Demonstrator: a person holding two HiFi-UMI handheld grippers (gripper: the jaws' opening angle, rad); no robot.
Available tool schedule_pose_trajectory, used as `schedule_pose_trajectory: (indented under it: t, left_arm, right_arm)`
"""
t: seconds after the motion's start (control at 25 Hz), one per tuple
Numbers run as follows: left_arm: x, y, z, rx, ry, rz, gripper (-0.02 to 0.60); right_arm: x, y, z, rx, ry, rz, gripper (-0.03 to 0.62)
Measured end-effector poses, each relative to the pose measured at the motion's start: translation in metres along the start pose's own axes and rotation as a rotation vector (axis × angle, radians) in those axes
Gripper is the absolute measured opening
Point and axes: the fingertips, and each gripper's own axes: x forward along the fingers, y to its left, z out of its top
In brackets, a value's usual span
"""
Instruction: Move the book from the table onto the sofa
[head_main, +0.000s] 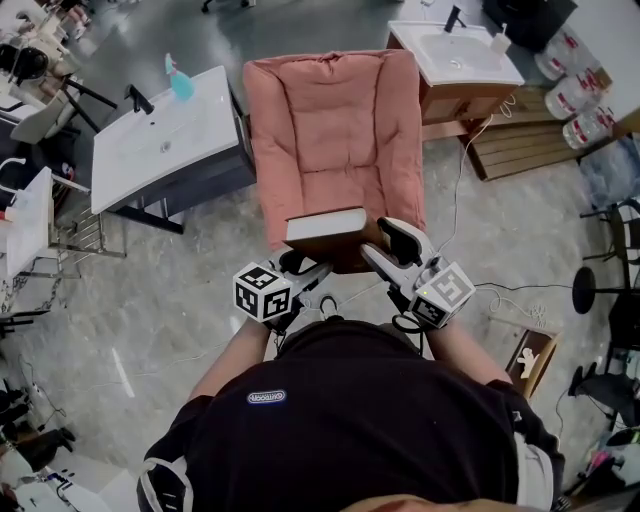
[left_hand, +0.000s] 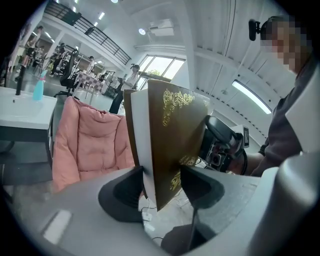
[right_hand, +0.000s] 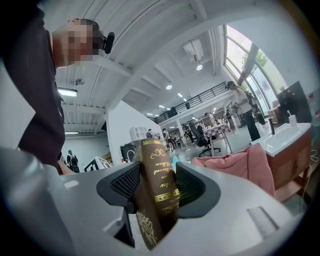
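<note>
Clamped in left gripper (left_hand: 161, 186): book (left_hand: 172, 135), white page edge showing | clamped in right gripper (right_hand: 158, 186): gilt-lettered spine | head view alone: held at pink sofa (head_main: 335, 120) front edge

The book (head_main: 325, 224) is closed, with a dark brown cover, gold ornaments and white page edges. It hangs flat over the front edge of the pink padded sofa (head_main: 335, 130), clamped by the left gripper (head_main: 300, 268) and the right gripper (head_main: 393, 243).

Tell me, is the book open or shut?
Shut. On the book the brown covers lie flat against the white pages, and the left hand-held gripper and right hand-held gripper each clamp it.
</note>
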Motion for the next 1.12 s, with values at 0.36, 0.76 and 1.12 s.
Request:
schedule_pose_trajectory:
  t: [0.36,0.76,1.12]
  left_arm:
    - [0.022,0.032,-0.011,-0.059,0.066,-0.001,0.244]
    - [0.088,0.111,-0.032,-0.197,0.161,0.046,0.244]
    - [0.169,0.207,-0.078,-0.351,0.256,0.094,0.244]
  right_arm:
    - [0.014,-0.043,-0.033,0.082,0.065,-0.037,0.249]
    - [0.055,-0.147,-0.100,0.225,0.194,-0.032,0.249]
    - [0.100,-0.257,-0.191,0.330,0.335,-0.040,0.250]
